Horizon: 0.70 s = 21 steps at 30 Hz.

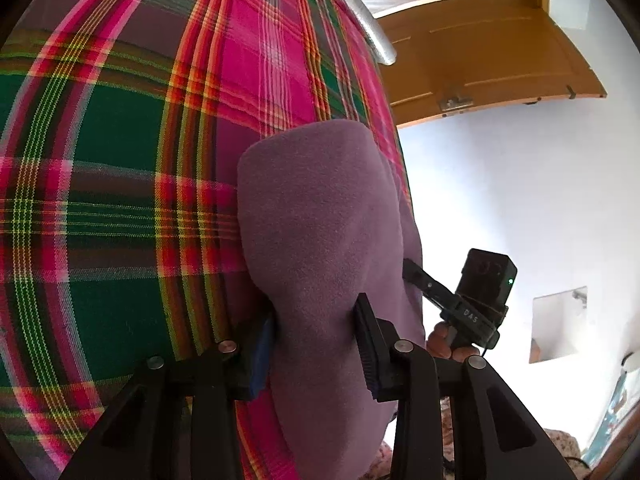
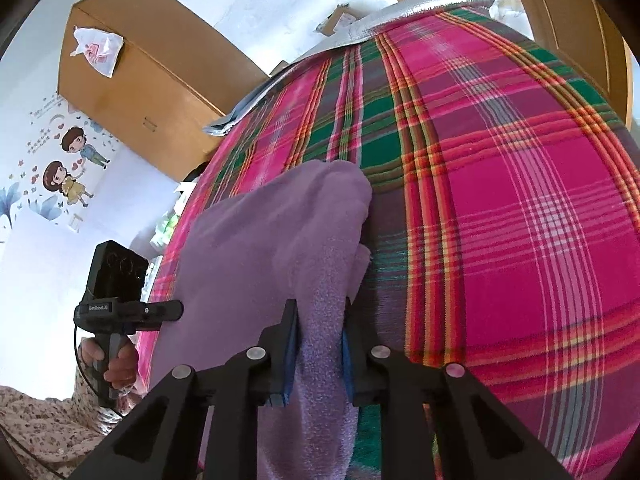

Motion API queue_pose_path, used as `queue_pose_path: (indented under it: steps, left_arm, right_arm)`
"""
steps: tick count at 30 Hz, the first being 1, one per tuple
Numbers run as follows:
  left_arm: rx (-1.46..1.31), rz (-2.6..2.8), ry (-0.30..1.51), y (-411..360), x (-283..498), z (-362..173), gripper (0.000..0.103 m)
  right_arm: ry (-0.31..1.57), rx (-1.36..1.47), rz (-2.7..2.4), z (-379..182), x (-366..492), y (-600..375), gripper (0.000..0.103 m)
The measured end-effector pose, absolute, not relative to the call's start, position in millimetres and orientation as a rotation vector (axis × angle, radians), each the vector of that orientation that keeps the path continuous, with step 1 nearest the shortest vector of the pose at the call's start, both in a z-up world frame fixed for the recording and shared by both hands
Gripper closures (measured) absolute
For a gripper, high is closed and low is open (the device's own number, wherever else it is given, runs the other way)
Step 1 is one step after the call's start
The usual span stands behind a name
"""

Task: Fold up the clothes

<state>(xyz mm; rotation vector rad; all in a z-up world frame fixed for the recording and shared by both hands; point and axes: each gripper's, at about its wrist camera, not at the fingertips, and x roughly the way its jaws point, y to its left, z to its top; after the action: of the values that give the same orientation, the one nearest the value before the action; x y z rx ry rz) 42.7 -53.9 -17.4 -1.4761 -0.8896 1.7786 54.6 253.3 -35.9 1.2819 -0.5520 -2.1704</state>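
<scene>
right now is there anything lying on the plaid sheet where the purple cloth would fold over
Nothing visible. Both the left gripper and right gripper already have the purple cloth between their fingers, and the plaid sheet beyond it looks bare.

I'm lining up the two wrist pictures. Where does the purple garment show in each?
Left wrist: purple garment, centre, running down between the left hand-held gripper fingers.
Right wrist: centre-left, a fold between the right hand-held gripper fingers.
Shared landmark: plaid blanket beneath.

Black angular tongs (image 2: pixel 318 344) with round silver screws and blue pads (image 2: pixel 347 354) — floral-print sleeve (image 2: pixel 36 416) behind the handle.
</scene>
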Motion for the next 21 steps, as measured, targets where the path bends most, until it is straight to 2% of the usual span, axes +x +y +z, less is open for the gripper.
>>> queue_pose_path:
  steps: [8,21]
  left_arm:
    - [-1.441,1.781,-0.931,-63,34,-11,0.068]
    - [-1.329,1.955,-0.985,-109,-2,17,0.068]
  right_arm:
    - [-0.539,1.238,-2.202,-12,49,245,0.085]
    - [-0.530,1.181,-2.145,2,9,193,0.085]
